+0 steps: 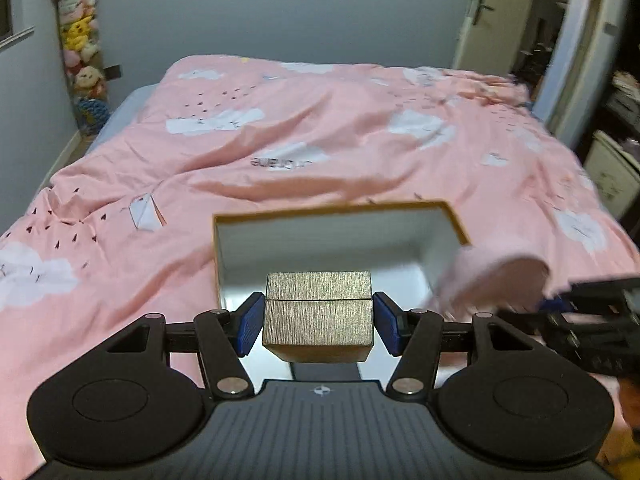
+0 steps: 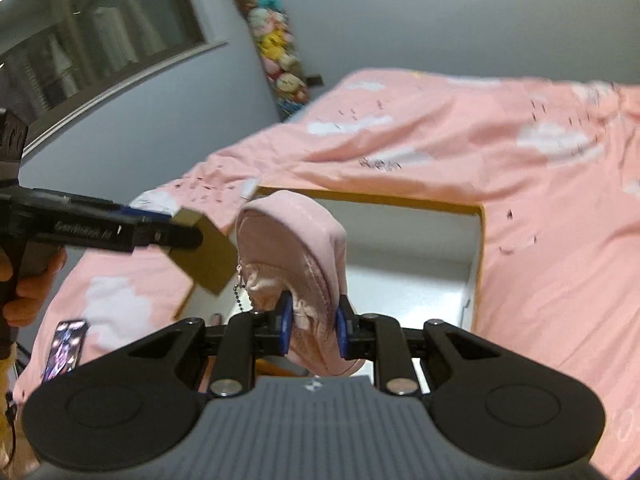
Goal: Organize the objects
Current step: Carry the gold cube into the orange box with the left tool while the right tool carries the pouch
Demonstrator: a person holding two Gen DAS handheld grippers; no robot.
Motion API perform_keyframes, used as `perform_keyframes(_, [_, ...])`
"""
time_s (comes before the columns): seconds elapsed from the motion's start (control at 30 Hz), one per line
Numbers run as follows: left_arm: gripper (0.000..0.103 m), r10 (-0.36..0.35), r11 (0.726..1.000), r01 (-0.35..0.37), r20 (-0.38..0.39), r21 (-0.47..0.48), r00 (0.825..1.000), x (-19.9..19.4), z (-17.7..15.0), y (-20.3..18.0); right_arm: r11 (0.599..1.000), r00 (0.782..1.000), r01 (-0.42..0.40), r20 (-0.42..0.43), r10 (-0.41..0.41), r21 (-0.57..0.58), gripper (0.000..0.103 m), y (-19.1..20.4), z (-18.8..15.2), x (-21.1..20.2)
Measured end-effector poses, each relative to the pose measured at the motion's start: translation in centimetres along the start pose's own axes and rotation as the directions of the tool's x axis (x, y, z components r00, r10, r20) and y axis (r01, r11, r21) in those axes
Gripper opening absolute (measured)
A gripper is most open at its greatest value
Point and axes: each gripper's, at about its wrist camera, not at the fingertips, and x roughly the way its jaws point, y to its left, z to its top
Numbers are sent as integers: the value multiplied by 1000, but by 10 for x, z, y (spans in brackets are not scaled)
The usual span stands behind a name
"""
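Observation:
My left gripper [image 1: 318, 322] is shut on a small gold box [image 1: 318, 320], its blue pads [image 1: 250, 326] pressed to the box's two sides. It hangs over the near edge of an open white storage box with a yellow rim [image 1: 336, 211] that lies on the pink bed. In the right wrist view my right gripper [image 2: 313, 326] is shut on a pink zip pouch [image 2: 294, 236] with a bead chain, held above the same storage box [image 2: 476, 248]. The left gripper [image 2: 168, 236] with the gold box [image 2: 210, 256] shows at the left there. The pouch [image 1: 484, 276] appears blurred in the left wrist view.
A pink quilt with white clouds [image 1: 320, 128] covers the bed. A phone [image 2: 64, 350] lies on the quilt at the near left. A tall holder of plush toys [image 1: 82, 56] stands in the far left corner. An open door [image 1: 492, 16] is at the far right.

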Motion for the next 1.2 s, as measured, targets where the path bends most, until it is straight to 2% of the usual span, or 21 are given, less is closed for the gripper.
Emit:
perform_keyframes(0.1, [67,30,998,-32,-37,-45,999,38,15,8,999,998,32,-60,-32,7,23,-14,7,24])
perform_keyframes(0.2, [67,73,993,-78,-67,-86,995,73,24,18,999,990,28,-139,-24,29,23,-27,6,47])
perform_keyframes(0.37, [67,182,981,-186,-79,-49,980,105,25,22,1000,972,27,-232,-24,8,23,-37,3,79])
perform_keyframes(0.47, [67,237,972,-236,-70,13,969,116,24,17,1000,967,15,-255,-19,-17,23,-38,0,88])
perform_keyframes(0.73, [67,321,942,-312,-66,120,945,140,24,3,1000,952,17,-305,-19,-10,23,-49,6,115])
perform_keyframes(0.87, [67,347,931,-333,-80,151,934,147,25,-1,1000,949,19,-314,-20,-8,23,-52,7,119])
perform_keyframes(1.07, [67,350,932,-329,-141,149,926,159,29,2,1000,948,19,-317,-21,-7,23,-54,9,125])
perform_keyframes(1.2, [68,376,919,-351,-133,181,917,162,25,-2,1000,948,23,-318,-19,6,23,-57,12,126])
